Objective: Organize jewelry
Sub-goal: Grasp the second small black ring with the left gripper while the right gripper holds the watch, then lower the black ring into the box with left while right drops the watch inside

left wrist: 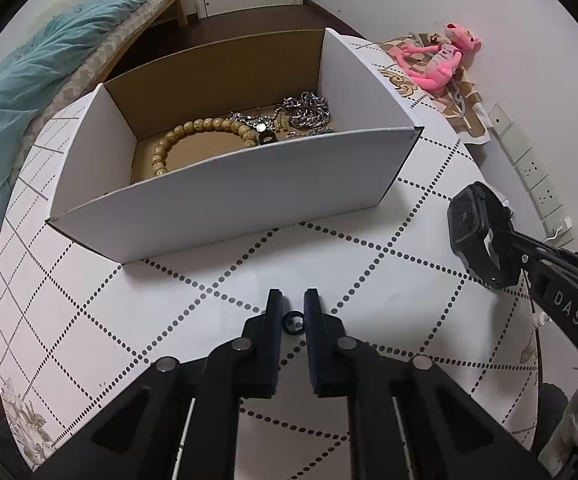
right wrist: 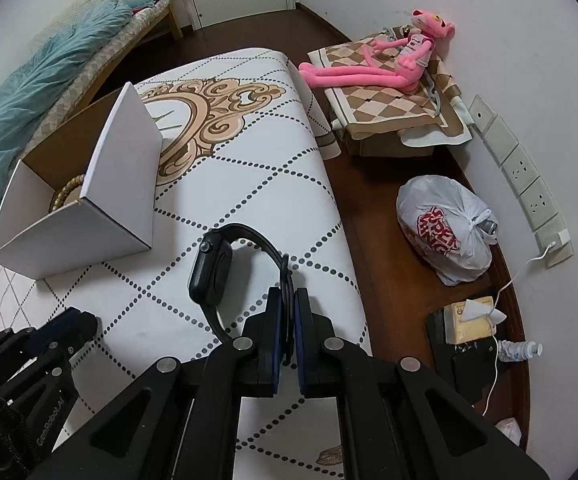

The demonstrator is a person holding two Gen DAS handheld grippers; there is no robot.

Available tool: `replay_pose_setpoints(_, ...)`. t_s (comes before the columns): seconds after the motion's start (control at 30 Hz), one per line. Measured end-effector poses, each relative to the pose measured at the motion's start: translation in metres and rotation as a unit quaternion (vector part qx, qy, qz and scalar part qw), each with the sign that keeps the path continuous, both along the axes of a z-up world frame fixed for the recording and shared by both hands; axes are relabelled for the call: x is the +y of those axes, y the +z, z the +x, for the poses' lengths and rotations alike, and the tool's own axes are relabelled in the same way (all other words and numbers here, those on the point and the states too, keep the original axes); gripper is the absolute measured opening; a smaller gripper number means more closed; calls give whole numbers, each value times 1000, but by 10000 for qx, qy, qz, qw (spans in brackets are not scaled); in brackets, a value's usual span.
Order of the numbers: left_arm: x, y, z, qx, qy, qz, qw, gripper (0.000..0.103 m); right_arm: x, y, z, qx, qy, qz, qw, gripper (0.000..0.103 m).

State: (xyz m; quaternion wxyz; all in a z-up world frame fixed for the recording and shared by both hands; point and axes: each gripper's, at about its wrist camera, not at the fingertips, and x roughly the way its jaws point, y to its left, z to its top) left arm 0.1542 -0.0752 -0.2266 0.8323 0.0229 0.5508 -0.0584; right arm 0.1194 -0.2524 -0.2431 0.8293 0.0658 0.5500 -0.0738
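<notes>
Your left gripper [left wrist: 293,308] is pointed down at the table [left wrist: 369,248], and its jaws are pinched in on a small black ring [left wrist: 293,323] sitting on the white dotted tablecloth. From the left wrist view the ring looks wedged right between the two pads, so I'd call that a grip.

Your right gripper [right wrist: 287,308] is clamped on the strap of a black smartwatch [right wrist: 211,274]. The band runs straight through the closed pads, and the watch body hangs out to the left of the fingers, screen side tilted up. In the left wrist view you can see the same watch [left wrist: 473,228] out at the right, near the table's edge.

The white cardboard box [left wrist: 225,196] sits open just beyond the ring. Inside there's a wooden bead bracelet [left wrist: 193,136] on the left, a pile of silver chains [left wrist: 307,110] on the right, and a small black ring-like piece [left wrist: 267,139] between them, near the front wall.

Off the table: a pink plush toy [right wrist: 389,60] lies on a checkered cloth against the wall, a tied plastic bag [right wrist: 445,228] sits on the floor, and a teal blanket [right wrist: 45,80] covers the bed on the left.
</notes>
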Motion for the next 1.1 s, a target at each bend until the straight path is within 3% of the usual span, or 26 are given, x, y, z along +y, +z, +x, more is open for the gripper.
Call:
replay_pose_setpoints(0.33,20,25,-16,-169,172,-254,9994,8,13,36,-9,-381,143,196,9990,6)
replay_pose_setpoints(0.63,60,88,-27,-658,372,-580,9955,8,27,84,-13,-803,318,449,9953,6)
replay_pose_setpoints(0.87,79,129,8,-963,393,-732,9919,8,51,112,11,-977,633,587,9915,6)
replay_pose_setpoints(1.1,90,123,62,-794,298,-620,9945,8,82,90,64,-487,1006,731,9910,6)
